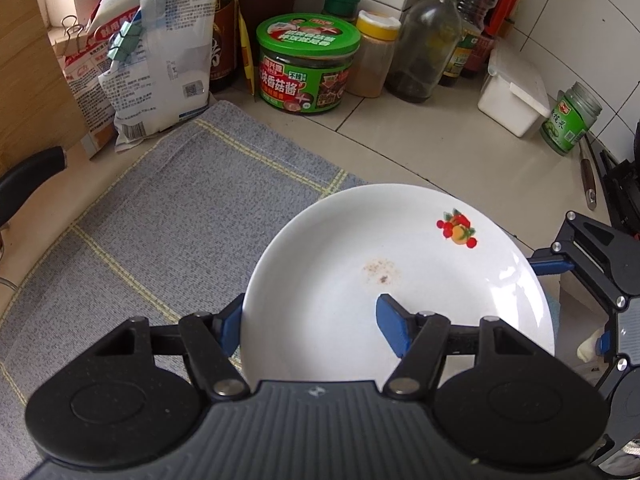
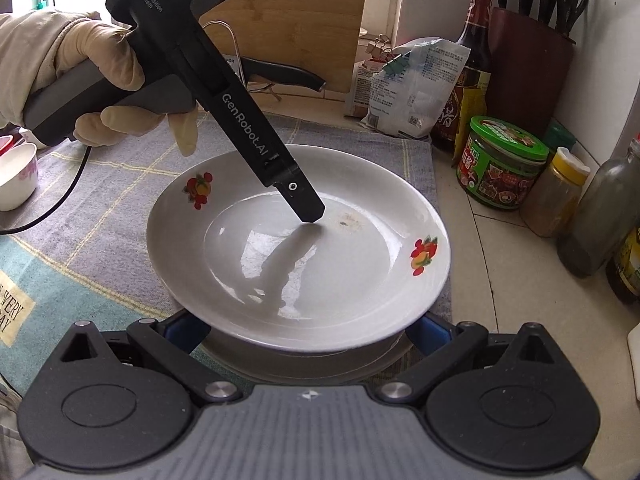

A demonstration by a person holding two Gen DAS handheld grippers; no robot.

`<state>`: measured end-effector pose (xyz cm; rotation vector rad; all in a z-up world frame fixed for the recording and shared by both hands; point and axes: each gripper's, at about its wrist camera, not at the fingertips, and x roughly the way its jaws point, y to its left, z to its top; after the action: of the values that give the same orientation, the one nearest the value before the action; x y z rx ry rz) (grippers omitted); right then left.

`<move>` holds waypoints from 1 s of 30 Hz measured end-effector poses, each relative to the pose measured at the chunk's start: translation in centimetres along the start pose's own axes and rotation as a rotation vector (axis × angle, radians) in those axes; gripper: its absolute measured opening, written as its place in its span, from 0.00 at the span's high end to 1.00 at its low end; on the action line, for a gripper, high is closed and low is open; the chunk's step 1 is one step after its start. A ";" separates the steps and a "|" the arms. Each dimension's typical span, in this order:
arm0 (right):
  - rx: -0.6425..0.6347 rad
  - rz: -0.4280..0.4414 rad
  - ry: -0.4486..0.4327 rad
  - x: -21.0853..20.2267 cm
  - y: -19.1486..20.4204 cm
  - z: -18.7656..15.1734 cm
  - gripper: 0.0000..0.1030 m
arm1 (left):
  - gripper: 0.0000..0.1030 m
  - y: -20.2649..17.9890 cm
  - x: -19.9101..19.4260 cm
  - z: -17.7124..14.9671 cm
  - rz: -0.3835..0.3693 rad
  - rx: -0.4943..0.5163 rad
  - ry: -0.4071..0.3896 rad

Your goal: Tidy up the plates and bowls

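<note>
A white plate with fruit decals and a small brown stain is pinched at its near rim by my left gripper, which is shut on it, one blue pad inside the dish and one outside. In the right wrist view the same plate hangs slightly tilted over a second white plate on the grey cloth. A gloved hand holds the left gripper, whose upper finger reaches into the dish. My right gripper stands open, its blue pads flanking the lower plate's near rim, tips hidden under the held plate.
A small white bowl sits at the cloth's far left. Along the back wall stand a green-lidded jar, spice bottles, sauce bottles, flour bags, a white box and a knife block. A black pan handle juts in.
</note>
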<state>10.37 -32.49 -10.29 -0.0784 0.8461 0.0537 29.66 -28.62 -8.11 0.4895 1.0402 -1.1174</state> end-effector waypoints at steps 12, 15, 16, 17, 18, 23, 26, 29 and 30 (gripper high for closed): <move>-0.016 -0.017 0.040 0.3 0.0 0.4 0.00 | 0.35 0.4 0.5 -0.4 -0.011 -0.015 -0.002; -0.011 -0.020 0.050 0.3 -0.1 0.4 0.00 | 0.33 0.4 0.4 -0.4 -0.018 -0.020 -0.011; -0.011 -0.021 0.053 0.3 -0.1 0.4 0.00 | 0.33 0.4 0.3 -0.5 -0.020 -0.023 -0.015; -0.009 -0.023 0.058 0.3 -0.1 0.5 0.00 | 0.33 0.5 0.3 -0.5 -0.021 -0.030 -0.017; -0.008 -0.024 0.062 0.2 -0.1 0.5 0.00 | 0.33 0.5 0.2 -0.6 -0.021 -0.032 -0.021; -0.003 -0.033 0.072 0.0 -0.2 0.6 0.00 | 0.30 0.3 -0.3 -0.9 -0.018 -0.022 -0.031; -0.010 -0.037 0.074 -0.1 -0.1 0.6 0.00 | 0.25 0.2 -0.6 -1.1 -0.033 -0.022 -0.045; -0.007 -0.037 0.078 -0.1 -0.1 0.6 0.00 | 0.25 0.2 -0.6 -1.2 -0.031 -0.024 -0.050; -0.006 -0.039 0.081 -0.1 0.0 0.7 0.00 | 0.25 0.2 -0.6 -1.2 -0.032 -0.026 -0.052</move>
<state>10.79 -32.47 -9.75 -0.1036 0.9251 0.0162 29.31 -27.35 -8.17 0.4230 1.0191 -1.1379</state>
